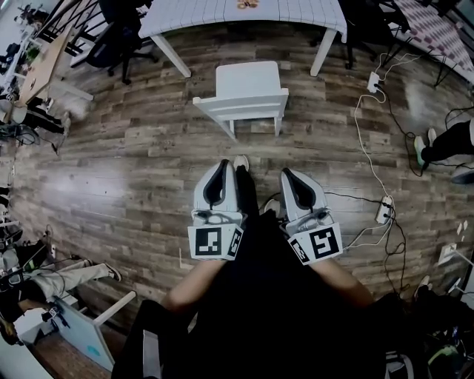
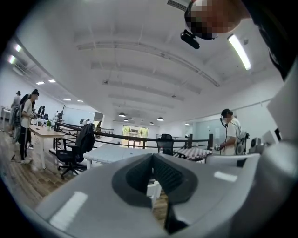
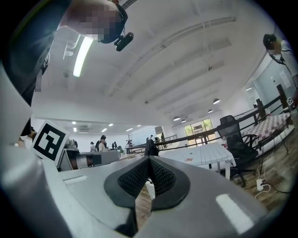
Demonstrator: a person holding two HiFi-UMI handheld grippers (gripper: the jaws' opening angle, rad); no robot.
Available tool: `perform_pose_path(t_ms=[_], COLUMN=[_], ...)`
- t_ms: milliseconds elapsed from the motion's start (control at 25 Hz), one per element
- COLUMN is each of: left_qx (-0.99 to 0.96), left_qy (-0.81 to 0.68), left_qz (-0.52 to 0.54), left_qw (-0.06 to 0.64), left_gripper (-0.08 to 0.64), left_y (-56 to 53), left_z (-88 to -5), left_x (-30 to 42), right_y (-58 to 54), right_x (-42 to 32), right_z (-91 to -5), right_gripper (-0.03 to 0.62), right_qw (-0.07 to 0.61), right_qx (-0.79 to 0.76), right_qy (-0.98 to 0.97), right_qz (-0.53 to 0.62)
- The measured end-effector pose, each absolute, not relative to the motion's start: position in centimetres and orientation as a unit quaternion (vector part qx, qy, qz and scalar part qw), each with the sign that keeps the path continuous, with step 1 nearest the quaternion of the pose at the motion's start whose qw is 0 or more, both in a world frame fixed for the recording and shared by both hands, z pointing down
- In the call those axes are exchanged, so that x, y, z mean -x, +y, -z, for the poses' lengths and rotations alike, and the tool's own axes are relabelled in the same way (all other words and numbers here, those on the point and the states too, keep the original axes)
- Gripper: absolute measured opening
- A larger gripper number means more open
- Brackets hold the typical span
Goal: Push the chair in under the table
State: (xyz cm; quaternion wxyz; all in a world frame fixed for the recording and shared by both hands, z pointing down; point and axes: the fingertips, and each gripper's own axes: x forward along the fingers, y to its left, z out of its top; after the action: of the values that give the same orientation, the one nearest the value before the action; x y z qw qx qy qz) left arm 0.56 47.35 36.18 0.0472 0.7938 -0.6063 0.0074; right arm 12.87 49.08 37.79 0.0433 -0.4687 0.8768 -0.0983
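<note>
While the white chair (image 1: 246,92) is standing on the floor (image 1: 111,185) just before the bench (image 1: 192,15), we are holding the left tongs (image 1: 221,164) and the right tongs (image 1: 286,172) closed, empty, away from it.

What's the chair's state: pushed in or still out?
Out. The white chair stands upright, wholly clear of the white table, with bare floor showing between seat and table edge.
</note>
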Motion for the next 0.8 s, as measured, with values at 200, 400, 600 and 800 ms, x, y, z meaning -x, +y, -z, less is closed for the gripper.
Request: perform_pose_path(t_ms=[200,400,600,800], left_qx=[-0.792,-0.792,-0.789,-0.795], left_qy=[-0.608,-0.608,-0.611,-0.603], left_qz=[-0.010,-0.015,-0.022,-0.022], left_qw=[0.051,0.050,0.059,0.057], left_gripper=[0.009,0.009,0.009,0.009], left_y=[46.3,44.3,41.2,36.8], left_z=[-36.9,-37.7,-38.8,-39.4], left_x=[0.1,1.3,3.1,3.7], right_y=[47.5,44.9,41.9,38.0], right_x=[-13.6,-13.1,-12.4,-11.1], right_z=[-37.8,-38.5,-38.4,-39.8], right_gripper=[-0.006,-0.006,-0.006,-0.006], right_qw=[0.042,0.030,0.018,-0.008], right_qx=[0.485,0.494,0.504,0.503], right_qy=[0.869,0.864,0.859,0.860], right_qz=[0.090,0.094,0.083,0.088])
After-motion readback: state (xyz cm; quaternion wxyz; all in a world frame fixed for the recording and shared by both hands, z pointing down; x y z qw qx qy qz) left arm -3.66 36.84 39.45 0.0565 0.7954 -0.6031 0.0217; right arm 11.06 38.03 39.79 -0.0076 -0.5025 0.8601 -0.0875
